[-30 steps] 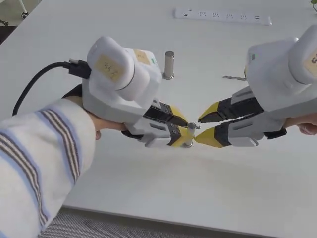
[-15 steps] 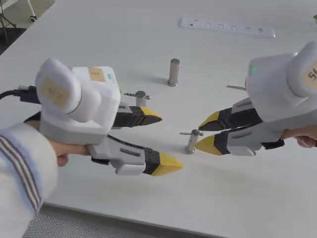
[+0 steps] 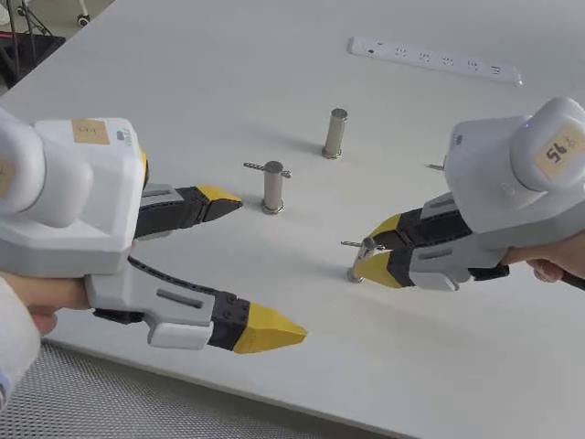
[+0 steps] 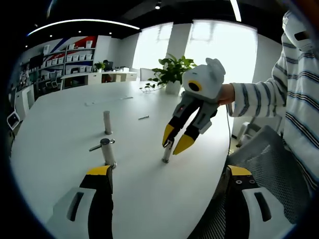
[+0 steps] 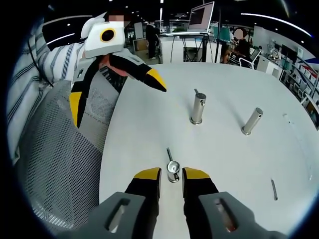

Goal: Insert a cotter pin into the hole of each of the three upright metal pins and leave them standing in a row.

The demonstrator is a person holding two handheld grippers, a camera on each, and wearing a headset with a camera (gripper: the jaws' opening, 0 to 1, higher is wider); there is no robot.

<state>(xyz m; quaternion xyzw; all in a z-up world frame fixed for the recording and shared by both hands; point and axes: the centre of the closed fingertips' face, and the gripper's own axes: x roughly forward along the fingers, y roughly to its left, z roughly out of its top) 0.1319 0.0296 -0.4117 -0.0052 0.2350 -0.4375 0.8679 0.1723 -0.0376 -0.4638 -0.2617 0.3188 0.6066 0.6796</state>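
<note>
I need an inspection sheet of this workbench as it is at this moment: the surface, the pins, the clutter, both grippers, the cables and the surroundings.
Surface: white table, flat, no marks seen.
Job's things: near pin and middle pin each hold a cotter pin; far pin has none; a loose cotter pin lies on the table.
Clutter: power strip near the far edge.
Grippers: left gripper open wide, holding nothing; right gripper with jaws close on both sides of the near pin, contact unclear.
Cables: dark lead behind the right gripper.
Surroundings: mesh chair, potted plant, monitor.
</note>
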